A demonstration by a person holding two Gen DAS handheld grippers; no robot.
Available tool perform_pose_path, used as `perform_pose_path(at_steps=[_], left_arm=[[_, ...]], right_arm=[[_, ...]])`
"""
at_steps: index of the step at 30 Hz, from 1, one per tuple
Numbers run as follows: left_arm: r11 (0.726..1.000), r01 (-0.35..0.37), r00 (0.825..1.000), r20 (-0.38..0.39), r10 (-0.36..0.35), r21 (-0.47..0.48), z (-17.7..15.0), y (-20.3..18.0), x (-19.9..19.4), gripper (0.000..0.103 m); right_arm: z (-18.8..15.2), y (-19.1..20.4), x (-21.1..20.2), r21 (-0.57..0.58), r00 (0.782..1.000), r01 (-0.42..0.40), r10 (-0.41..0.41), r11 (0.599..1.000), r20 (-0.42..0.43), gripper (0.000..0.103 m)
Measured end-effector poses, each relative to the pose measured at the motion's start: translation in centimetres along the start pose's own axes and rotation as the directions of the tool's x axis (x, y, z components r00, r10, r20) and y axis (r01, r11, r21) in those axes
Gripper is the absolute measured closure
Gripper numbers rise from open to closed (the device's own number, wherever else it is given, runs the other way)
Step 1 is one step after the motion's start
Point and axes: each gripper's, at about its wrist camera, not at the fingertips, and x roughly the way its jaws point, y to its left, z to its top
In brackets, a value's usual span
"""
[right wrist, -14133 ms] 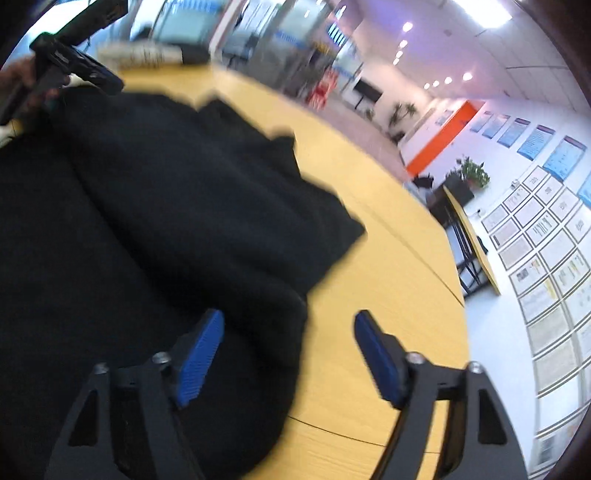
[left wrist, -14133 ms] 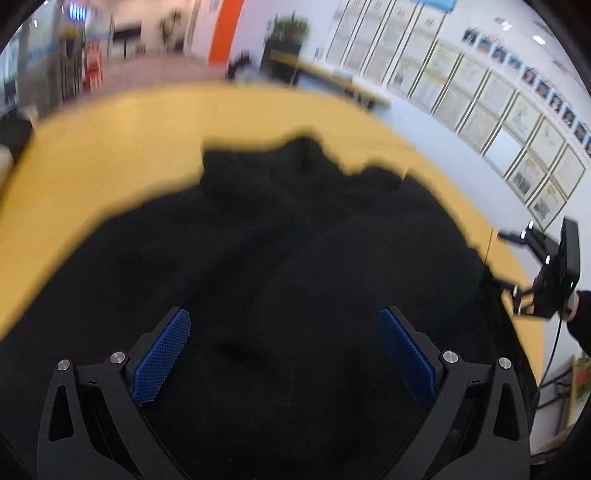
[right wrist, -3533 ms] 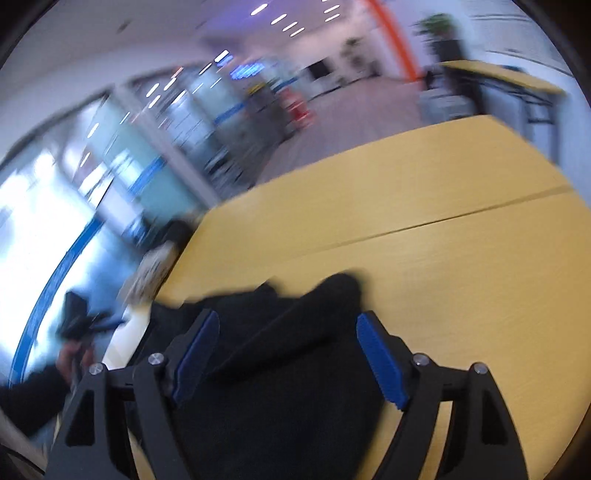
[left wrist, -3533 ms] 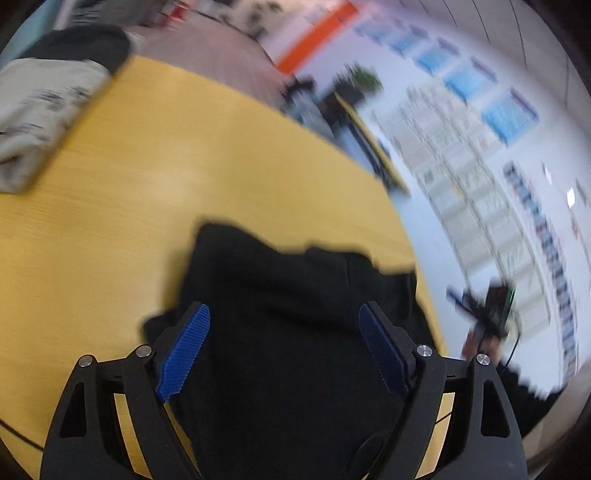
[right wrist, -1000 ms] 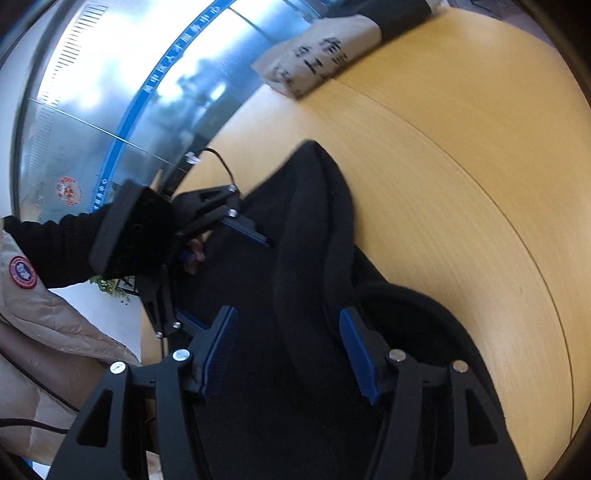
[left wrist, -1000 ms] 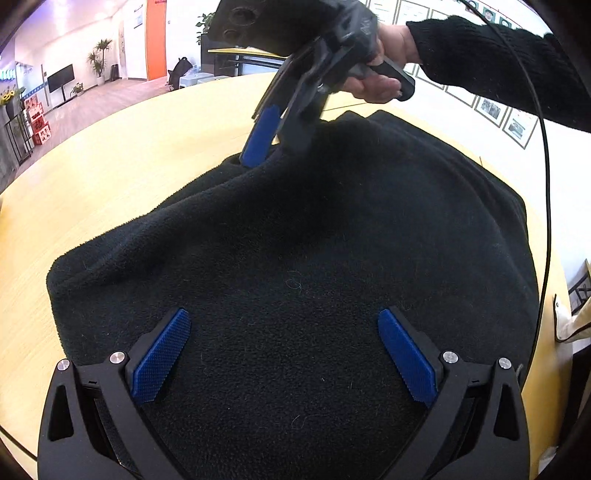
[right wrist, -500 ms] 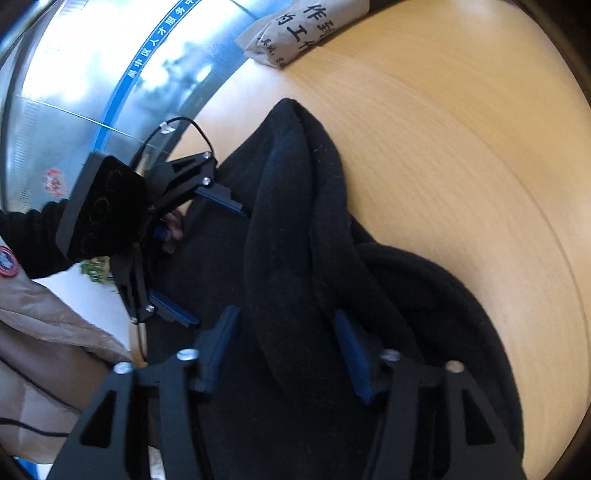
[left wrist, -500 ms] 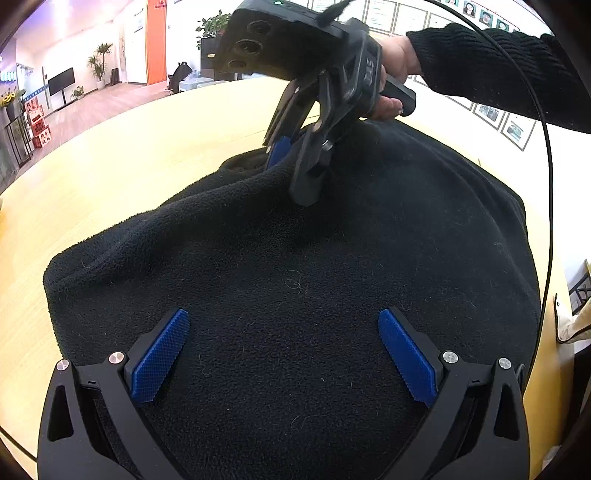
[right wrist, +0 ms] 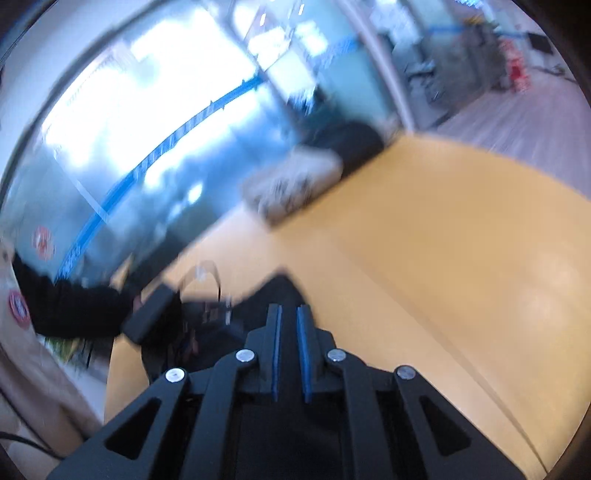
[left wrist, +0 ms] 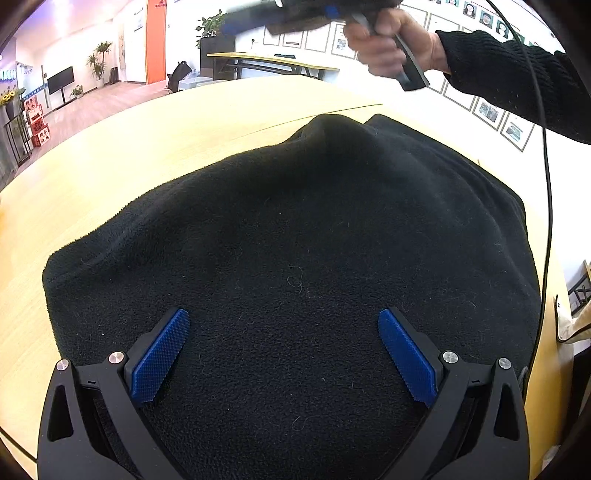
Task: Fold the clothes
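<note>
In the left wrist view, the left gripper (left wrist: 284, 345) sits low over a black fleece garment (left wrist: 295, 240) with its blue-padded fingers (left wrist: 160, 356) spread wide apart and nothing caught between them. The garment lies spread across the yellow wooden table (left wrist: 122, 147) and fills most of the view, its far edge rising to a small peak near the table's seam. Above that far edge, the person's right hand (left wrist: 388, 42), in a black knit sleeve, holds the right gripper (left wrist: 288, 14) in the air, clear of the cloth; a thin black cable (left wrist: 546, 166) hangs down from it along the right side.

In the right wrist view, which is blurred by motion, the right gripper (right wrist: 288, 354) shows its two blue pads (right wrist: 276, 354) drawn close together with only a narrow slit left between them; whether any cloth is caught in that slit cannot be told. Beyond its tips a corner of the black fleece garment (right wrist: 280, 291) lies on the yellow wooden table (right wrist: 461, 240). To the left, the left gripper (right wrist: 151, 314) appears as a dark blur beside the black sleeve. Farther back on the table lies a pale folded bundle (right wrist: 295, 184) with something dark just beside it.
</note>
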Motion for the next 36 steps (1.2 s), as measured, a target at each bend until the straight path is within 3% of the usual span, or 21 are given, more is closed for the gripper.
perform_pose_path(at_steps=[1, 4, 9, 13, 17, 20, 24, 32, 34, 36], left_arm=[[1.000, 0.001, 1.000, 0.000, -0.001, -0.001, 0.0, 0.1, 0.0, 0.000], [1.000, 0.002, 1.000, 0.001, -0.002, -0.003, -0.1, 0.2, 0.0, 0.000], [1.000, 0.001, 1.000, 0.009, 0.000, -0.004, -0.3, 0.3, -0.2, 0.000], [1.000, 0.001, 1.000, 0.015, -0.001, -0.005, -0.5, 0.5, -0.4, 0.000], [1.000, 0.006, 1.000, 0.019, -0.006, -0.008, -0.7, 0.8, -0.5, 0.000], [1.000, 0.009, 1.000, 0.023, -0.009, -0.010, -0.9, 1.0, -0.6, 0.000], [1.000, 0.009, 1.000, 0.026, -0.008, -0.011, -1.0, 1.2, -0.7, 0.000], [1.000, 0.009, 1.000, 0.028, -0.008, -0.011, 0.0, -0.6, 0.9, 0.000], [1.000, 0.009, 1.000, 0.028, -0.008, -0.012, 0.2, -0.6, 0.7, 0.000], [1.000, 0.008, 1.000, 0.028, -0.007, -0.011, 0.1, -0.4, -0.4, 0.000]], right_arm=[[0.2, -0.1, -0.7, 0.015, 1.000, -0.009, 0.009, 1.000, 0.021, 0.091], [-1.2, -0.4, 1.1, 0.006, 0.987, 0.024, -0.023, 1.000, -0.159, 0.075], [-4.6, -3.1, 3.4, 0.034, 0.916, 0.102, -0.080, 0.994, -0.393, 0.071], [-6.9, -5.5, 4.2, 0.118, 0.860, 0.090, -0.017, 0.989, -0.511, 0.071], [-6.9, -4.0, 3.2, 0.116, 0.868, -0.005, 0.062, 0.993, -0.492, 0.070], [-6.7, -2.5, 2.5, 0.084, 0.861, -0.023, 0.062, 0.996, -0.506, 0.070], [-8.2, -1.7, 3.2, 0.060, 0.812, -0.009, 0.042, 0.998, -0.583, 0.070], [-10.3, -2.6, 4.8, 0.016, 0.776, 0.017, -0.004, 1.000, -0.630, 0.065], [-10.6, -2.3, 5.1, -0.027, 0.781, 0.027, -0.038, 0.999, -0.624, 0.068], [-10.8, -2.2, 4.5, -0.040, 0.814, 0.050, -0.064, 0.998, -0.577, 0.085]])
